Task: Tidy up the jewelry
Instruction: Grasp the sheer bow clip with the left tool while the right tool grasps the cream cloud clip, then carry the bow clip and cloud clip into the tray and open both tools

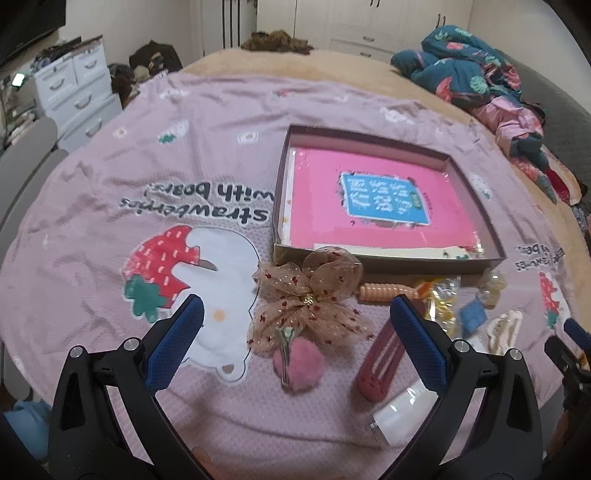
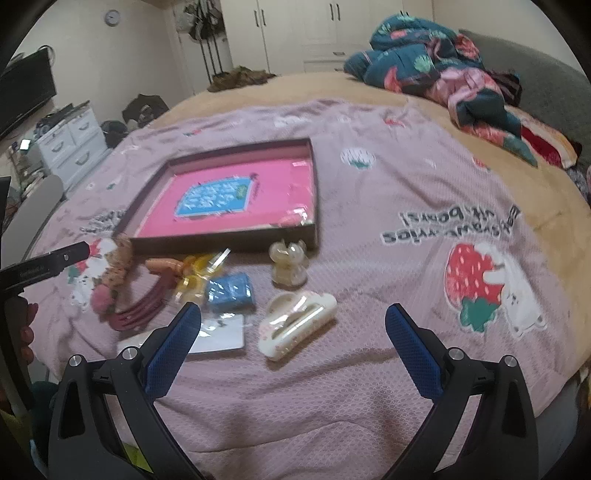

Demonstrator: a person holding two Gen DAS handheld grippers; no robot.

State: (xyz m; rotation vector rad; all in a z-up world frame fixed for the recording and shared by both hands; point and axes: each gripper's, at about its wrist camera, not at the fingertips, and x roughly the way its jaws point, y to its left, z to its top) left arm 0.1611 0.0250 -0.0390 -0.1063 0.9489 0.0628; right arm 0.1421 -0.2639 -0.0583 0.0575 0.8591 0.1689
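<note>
Nearest, my left tool [image 1: 295,332] hangs released over the pink blanket [image 1: 110,166], fingers spread wide and grasping nothing. Between them, near side of the box [image 1: 391,264], lies a pink pompom clip [image 1: 300,363], and touching it just beyond, a beige mesh bow [image 1: 314,295] with red dots. Right of the bow: a dark red comb-like clip [image 1: 380,363] partly behind my right finger, and a white card or packet [image 1: 399,410] closer in.

My right tool [image 2: 293,332] is likewise released, empty, above the same blanket. Just past its fingertips lies a cream claw clip [image 2: 297,326], tilted. Left of it sits a white card [image 2: 218,334], and behind that a blue packet [image 2: 231,293]. Closer to the box stands a small pale translucent claw clip [image 2: 289,266], near the box's front wall but apart from it. Yellow clear-wrapped bits [image 2: 199,273] and an orange ribbed piece [image 2: 162,265] lie just before the same wall; what they are exactly I cannot tell.

Box itself: shallow, dark-walled, open, holding a pink sheet [image 2: 218,206] with a blue label; a small wrapped item sits in its near right corner in the right wrist view.

Beyond the box: tan bedspread [image 2: 369,85], a heap of teal floral bedding [image 2: 424,62], white wardrobe doors [image 2: 295,33].
</note>
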